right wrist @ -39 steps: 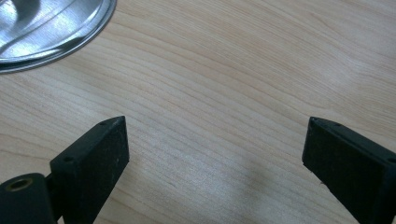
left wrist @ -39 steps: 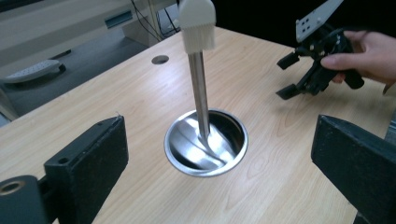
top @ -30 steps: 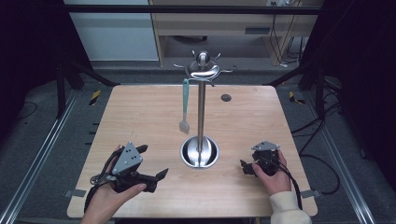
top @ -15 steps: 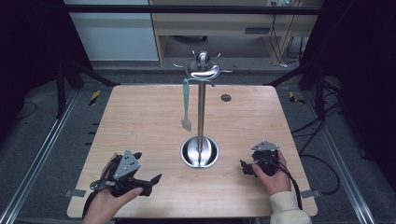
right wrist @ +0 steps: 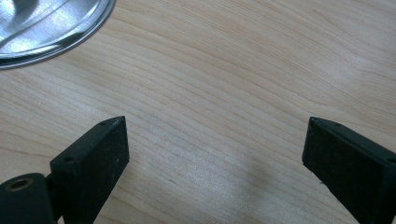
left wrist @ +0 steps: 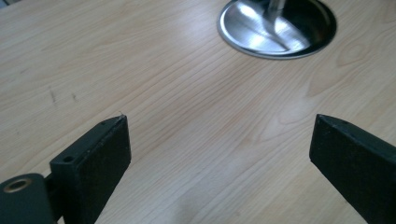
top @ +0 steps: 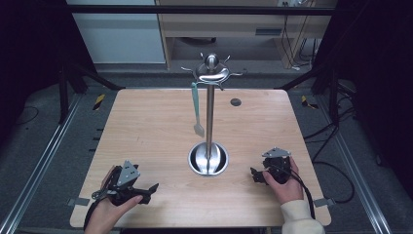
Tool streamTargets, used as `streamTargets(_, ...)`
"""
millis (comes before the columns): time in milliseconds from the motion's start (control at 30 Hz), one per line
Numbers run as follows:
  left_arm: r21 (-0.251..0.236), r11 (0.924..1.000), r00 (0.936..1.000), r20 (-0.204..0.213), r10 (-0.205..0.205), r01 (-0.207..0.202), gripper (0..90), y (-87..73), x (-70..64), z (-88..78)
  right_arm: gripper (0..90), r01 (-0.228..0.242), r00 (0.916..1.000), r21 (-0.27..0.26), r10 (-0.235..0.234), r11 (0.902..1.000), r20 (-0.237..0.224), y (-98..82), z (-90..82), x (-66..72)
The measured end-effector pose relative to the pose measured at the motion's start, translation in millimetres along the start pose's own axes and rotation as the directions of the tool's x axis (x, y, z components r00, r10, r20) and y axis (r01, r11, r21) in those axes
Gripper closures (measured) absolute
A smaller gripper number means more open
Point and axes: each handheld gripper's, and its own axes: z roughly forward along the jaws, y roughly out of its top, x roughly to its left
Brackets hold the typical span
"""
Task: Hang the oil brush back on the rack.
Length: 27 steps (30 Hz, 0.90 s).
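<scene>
A pale green-handled utensil with a small flat head (top: 197, 111) hangs from one hook of the tall polished steel rack with a round dished base (top: 209, 117), standing at the middle of the light wooden surface (top: 146, 131). Judged from this, the hanging looks done, and nothing more lies on the surface waiting to be hung; what remains seems only to bring the hands to rest.

The left gripper (top: 127, 183) sits near the front left edge and the right gripper (top: 271, 170) near the front right, both well apart from the rack. In the left gripper view the black fingers (left wrist: 100, 149) stand wide with only bare wood between them, the rack's base at the top of the picture. The right gripper view shows the same: fingers (right wrist: 95, 149) spread wide and holding nothing.

A small dark round spot (top: 235, 102) marks the surface's far side. Beyond lie grey floor, metal rails, trailing cables and a wooden cabinet; the room's sides are dark.
</scene>
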Motion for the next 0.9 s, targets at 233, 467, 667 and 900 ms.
streamTargets(233, 0.024, 0.9987, 0.9984, -0.035, -0.044, 0.045, 5.3, -12.8, 22.2, 10.7, 7.9, 0.000, 1.0000, 0.002, 0.000, 1.0000, 0.000, -0.1, 0.2, 0.3)
streamTargets(467, 0.025, 0.9962, 0.9949, -0.059, -0.082, 0.084, 5.4, -14.4, 39.6, 22.2, 7.9, 0.000, 1.0000, 0.002, 0.000, 1.0000, 0.000, -0.2, 0.2, -0.1)
streamTargets(667, 0.044, 0.9936, 0.9917, -0.081, -0.100, 0.104, 5.8, -18.9, 50.8, 34.1, 7.9, 0.000, 1.0000, 0.004, 0.000, 1.0000, -0.003, -0.3, 0.3, 0.0)
streamTargets(900, 0.052, 0.9927, 0.9881, -0.115, -0.102, 0.108, 6.2, -24.6, 58.6, 39.9, 7.9, 0.001, 1.0000, 0.005, -0.001, 1.0000, -0.002, -0.3, 0.9, -0.1)
